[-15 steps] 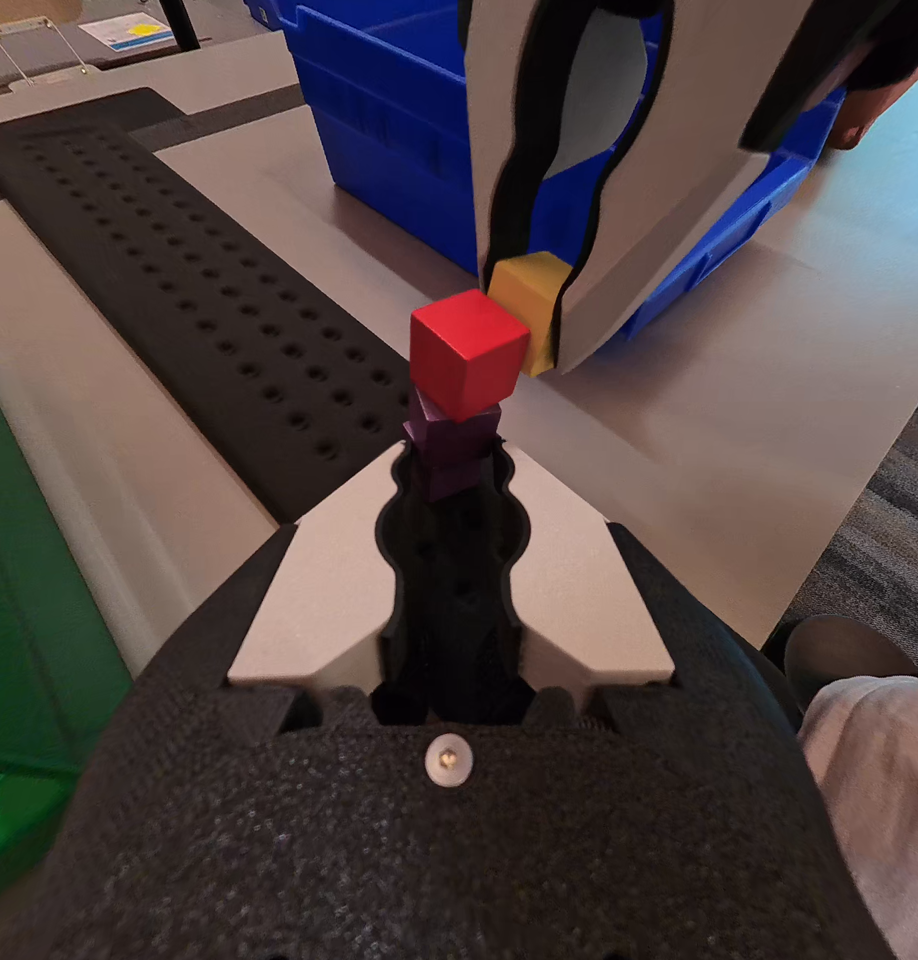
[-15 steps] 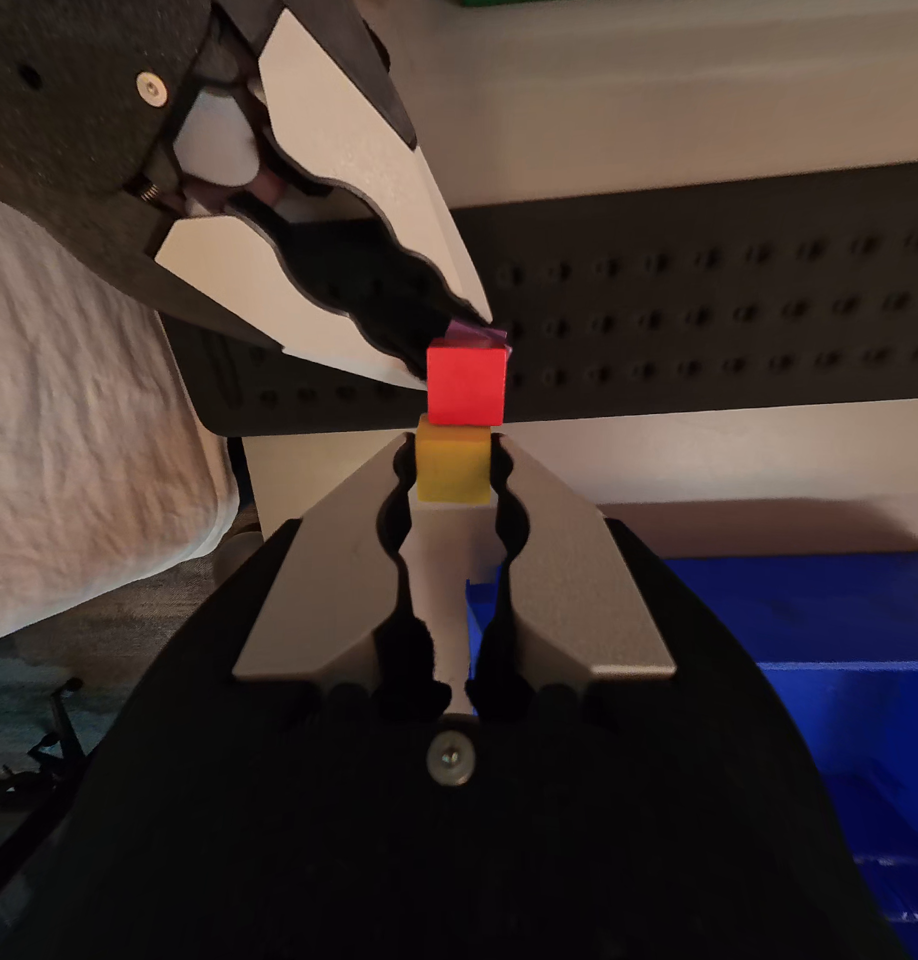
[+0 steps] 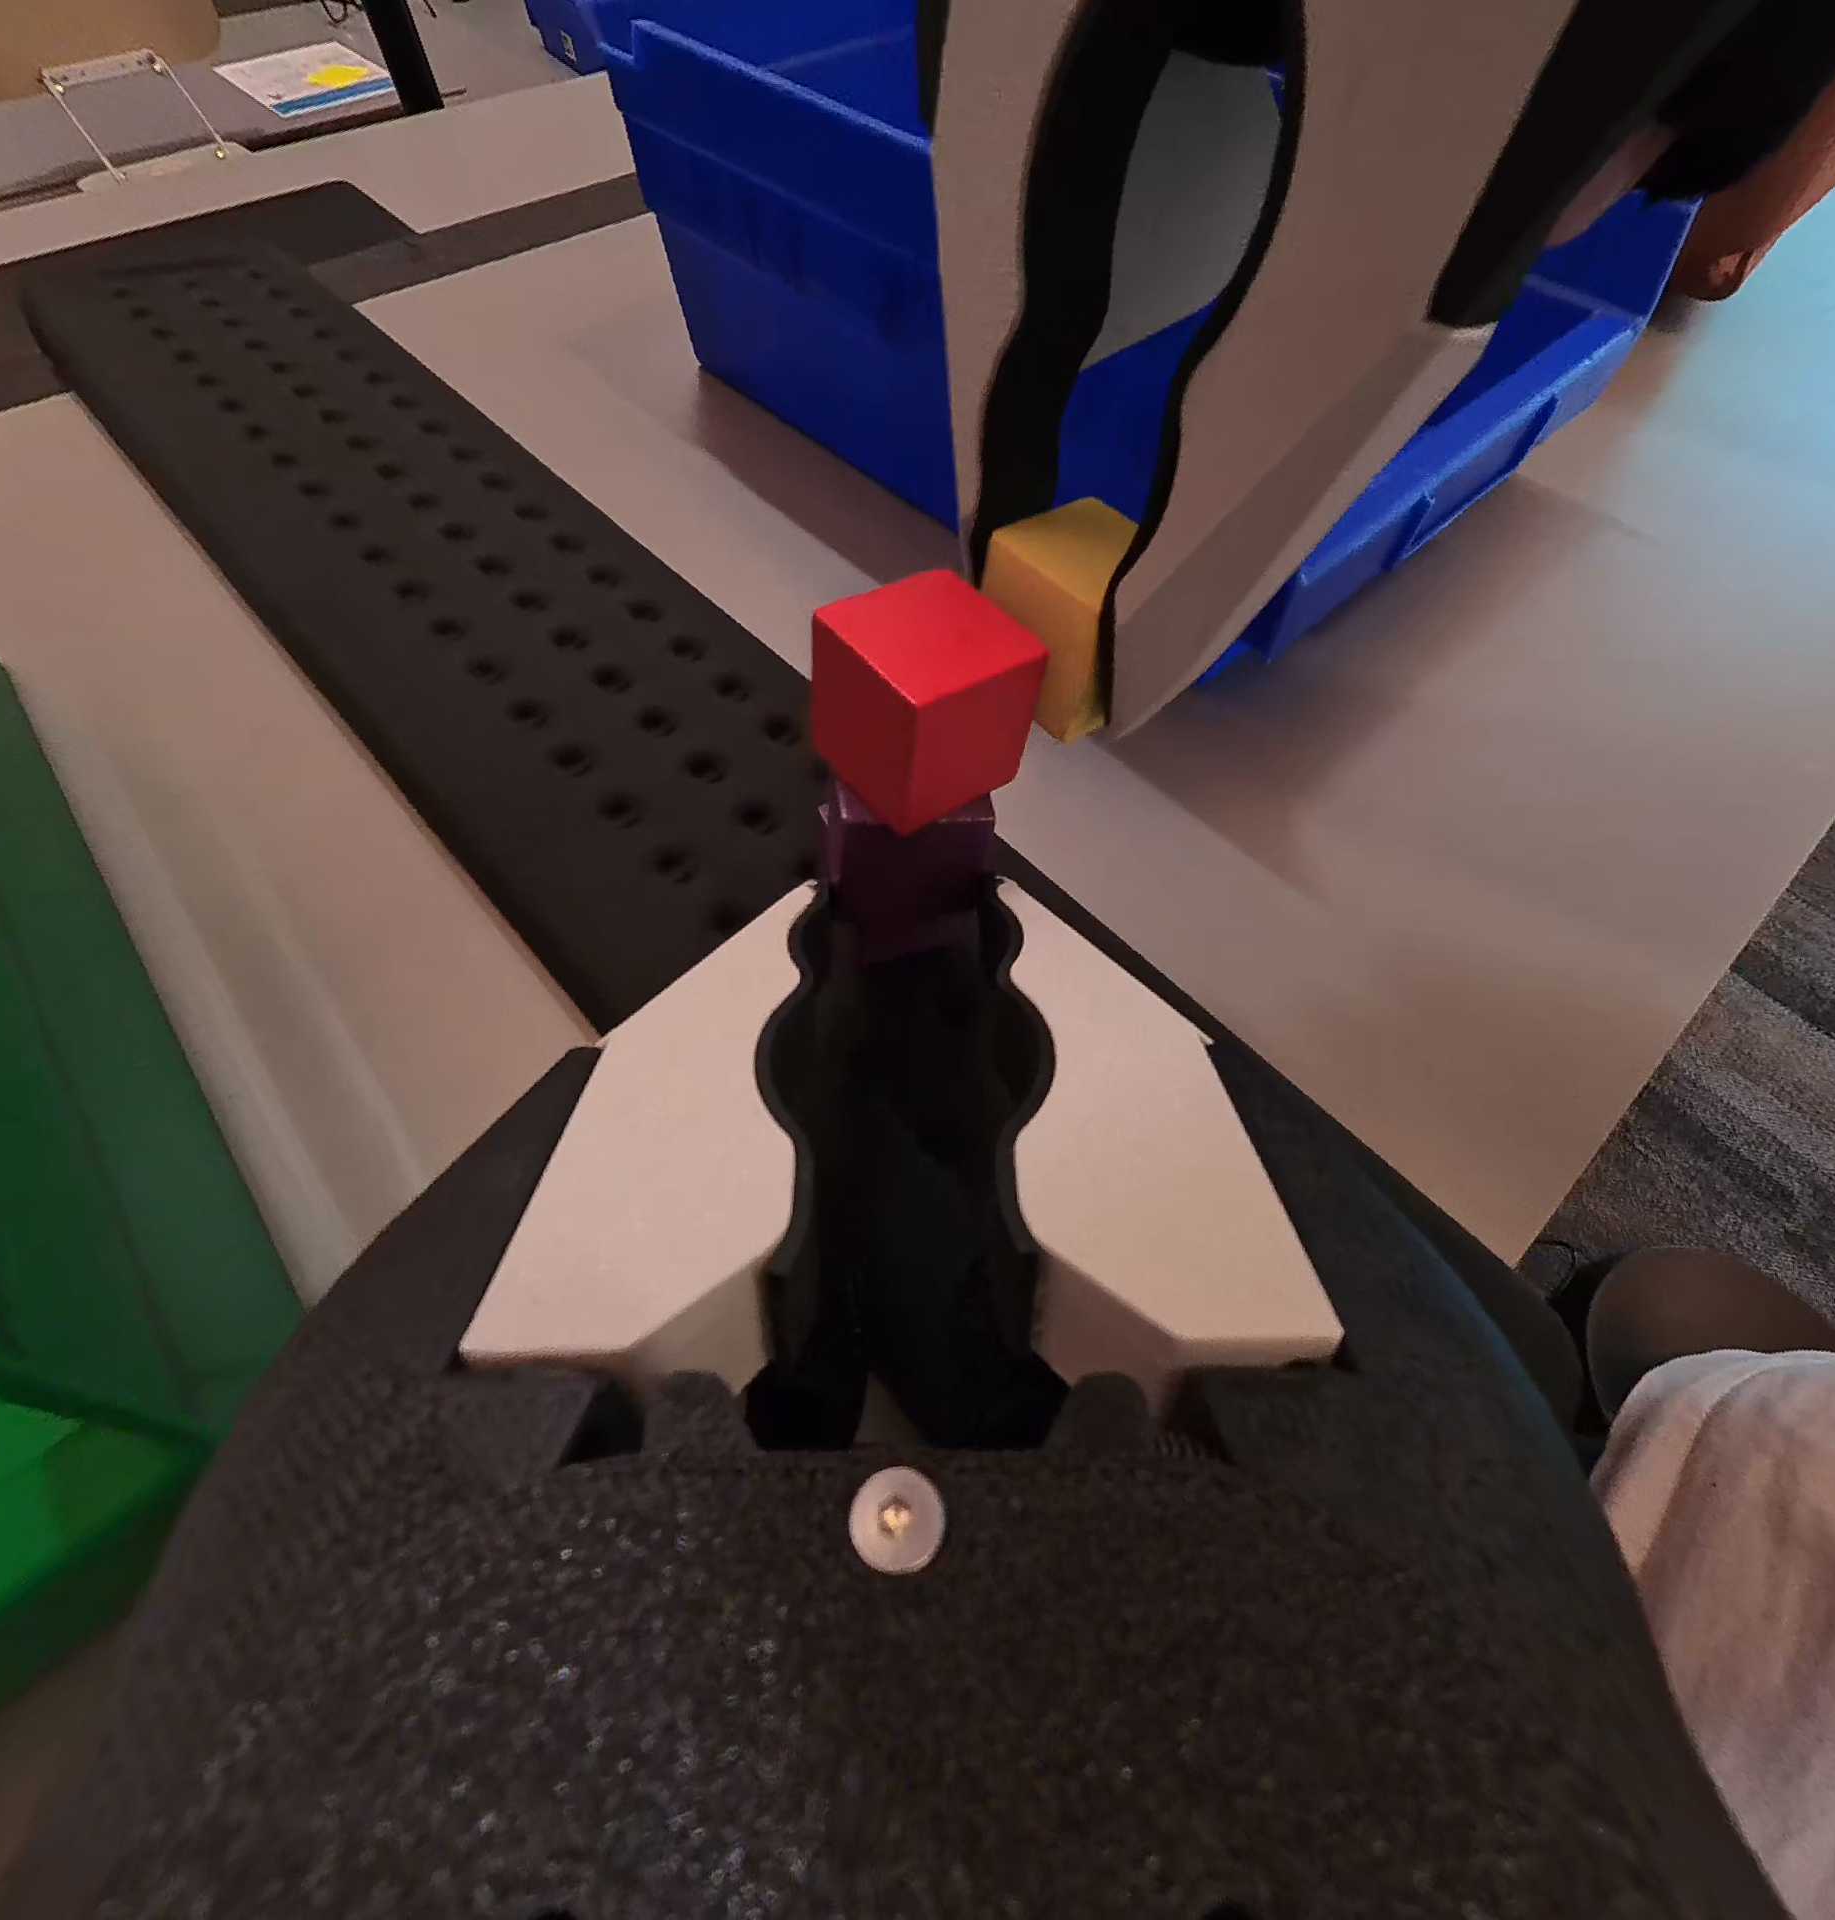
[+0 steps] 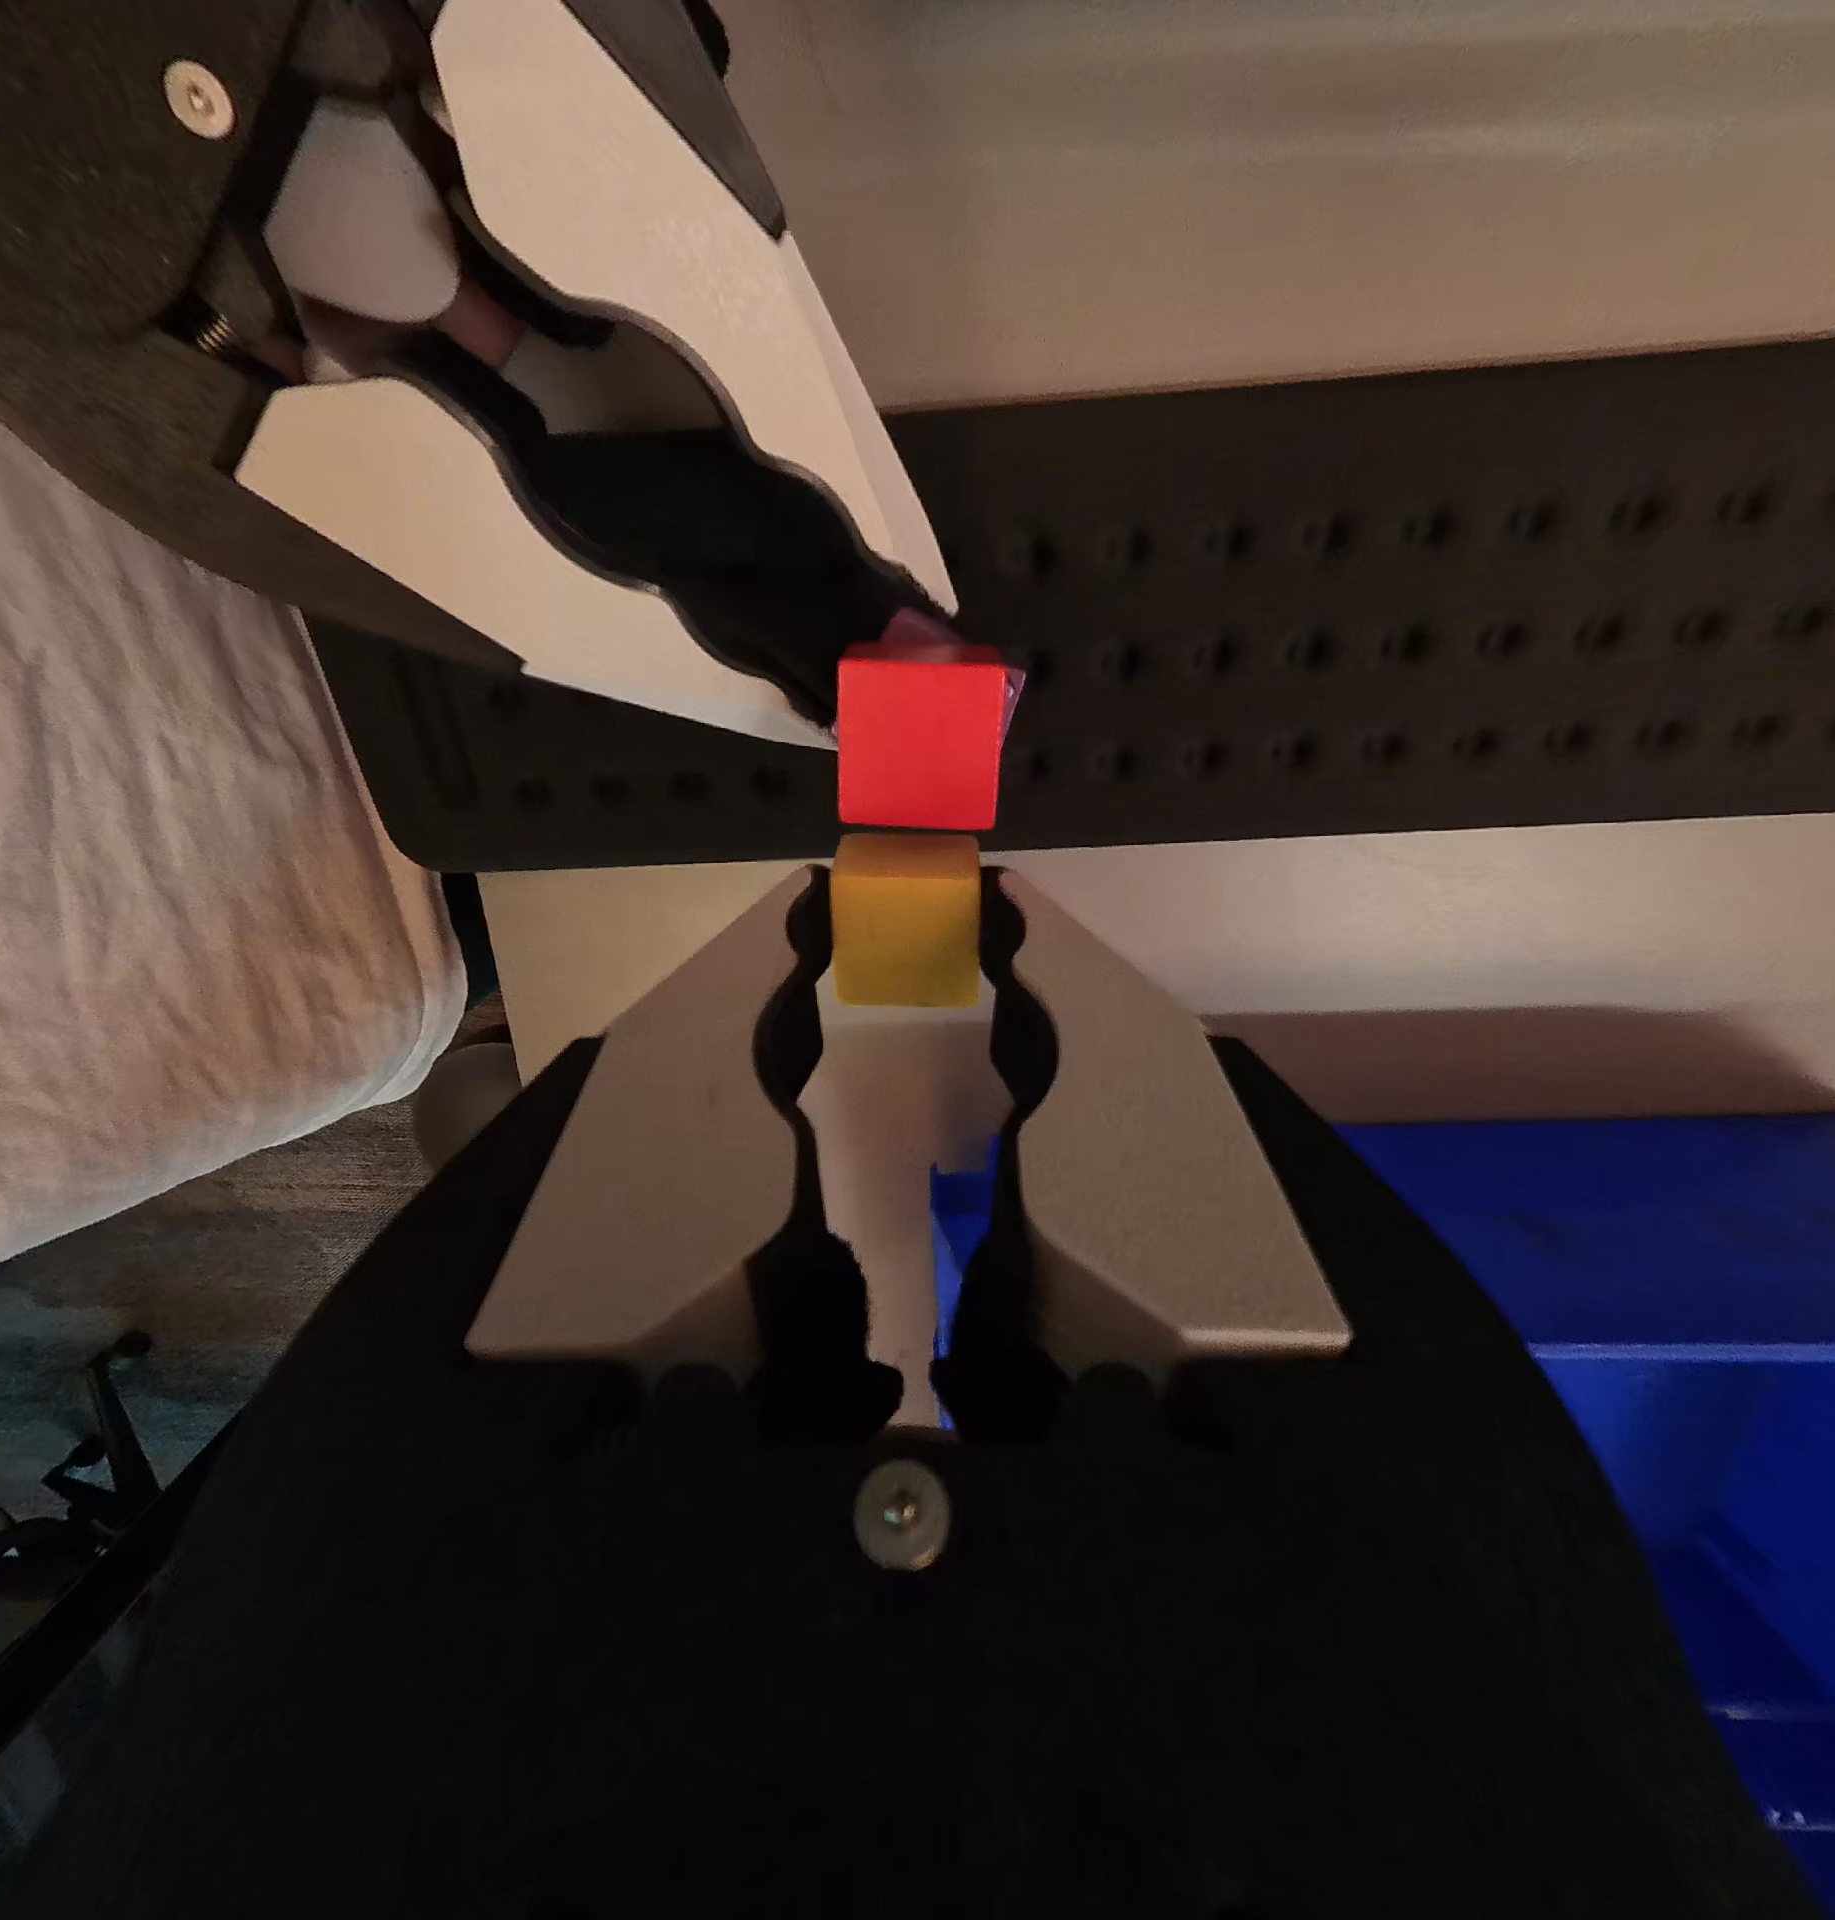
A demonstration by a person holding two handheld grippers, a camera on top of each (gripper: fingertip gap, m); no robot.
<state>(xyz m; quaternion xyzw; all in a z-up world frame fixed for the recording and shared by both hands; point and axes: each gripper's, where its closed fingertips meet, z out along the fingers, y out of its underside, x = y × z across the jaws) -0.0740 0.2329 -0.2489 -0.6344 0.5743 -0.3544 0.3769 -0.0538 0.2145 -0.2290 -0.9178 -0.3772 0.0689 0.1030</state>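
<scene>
Cubes meet in mid-air between the two tools: a glossy red cube (image 3: 923, 701) sits pressed between a purple cube (image 3: 905, 883) and a yellow cube (image 4: 905, 923), all small, smooth and sharp-edged. The left gripper (image 3: 905, 902) is clamped on the purple cube at its wavy black-lined tips; the right gripper (image 4: 905, 914) is clamped on the yellow cube. In the left wrist view the right gripper enters from 1 o'clock, tilted down. Below lie a pale matte table (image 3: 1412, 831), a black perforated strip (image 3: 425, 540) toward 10 o'clock and a blue plastic bin (image 3: 809, 260) at 12.
</scene>
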